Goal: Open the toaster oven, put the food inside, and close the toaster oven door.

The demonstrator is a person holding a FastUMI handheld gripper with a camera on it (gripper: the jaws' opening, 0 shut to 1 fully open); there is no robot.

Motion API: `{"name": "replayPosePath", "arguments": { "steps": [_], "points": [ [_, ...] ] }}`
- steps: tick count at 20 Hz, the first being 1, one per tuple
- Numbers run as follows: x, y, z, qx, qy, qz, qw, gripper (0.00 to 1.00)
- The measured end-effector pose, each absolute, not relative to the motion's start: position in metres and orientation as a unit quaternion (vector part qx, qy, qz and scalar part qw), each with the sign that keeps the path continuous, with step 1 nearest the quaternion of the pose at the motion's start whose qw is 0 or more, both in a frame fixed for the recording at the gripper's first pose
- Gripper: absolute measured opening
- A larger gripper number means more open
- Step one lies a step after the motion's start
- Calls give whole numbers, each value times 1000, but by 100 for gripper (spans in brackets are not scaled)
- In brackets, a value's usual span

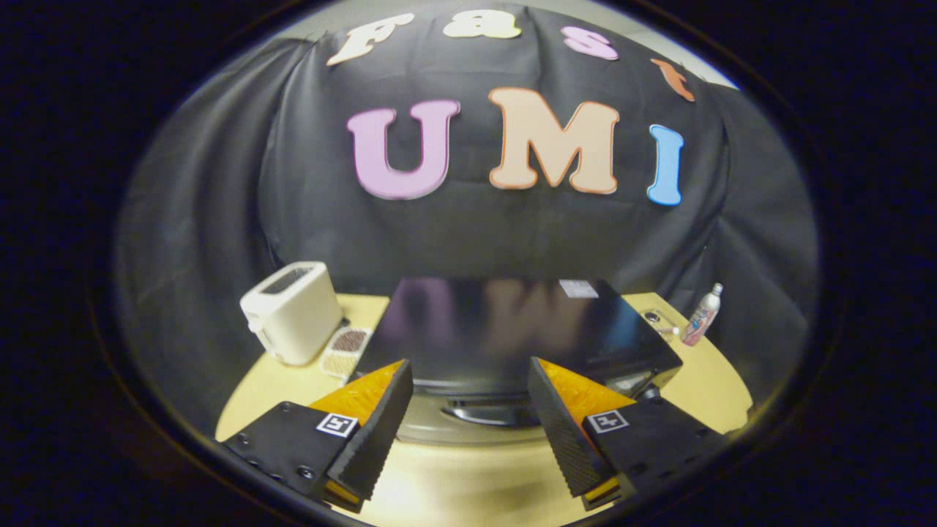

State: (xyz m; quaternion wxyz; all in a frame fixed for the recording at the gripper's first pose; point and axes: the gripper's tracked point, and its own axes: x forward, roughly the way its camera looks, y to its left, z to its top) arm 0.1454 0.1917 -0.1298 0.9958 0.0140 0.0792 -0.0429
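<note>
Hovering wide open and empty, gripper (468,417) above shiny black metal toaster oven (505,329), fingers either side of its closed door handle (487,413), maybe for grabbing.

Tongs (468,410) spread apart, toaster oven (512,337) just ahead, door closed

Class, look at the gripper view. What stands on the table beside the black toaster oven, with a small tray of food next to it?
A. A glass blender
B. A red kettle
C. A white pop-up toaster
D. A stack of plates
C: a white pop-up toaster stands beside the toaster oven, the food tray between them; the gripper hangs open before the oven's front.
</note>
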Motion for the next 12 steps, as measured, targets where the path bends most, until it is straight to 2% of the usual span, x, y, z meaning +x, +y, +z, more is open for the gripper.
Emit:
{"name": "replayPosePath", "arguments": {
  "steps": [6, 12],
  "points": [
    [127, 178, -21, 2, -2, -49, 999, 97],
    [105, 137, 3, 3, -5, -99, 995, 97]
  ]
}}
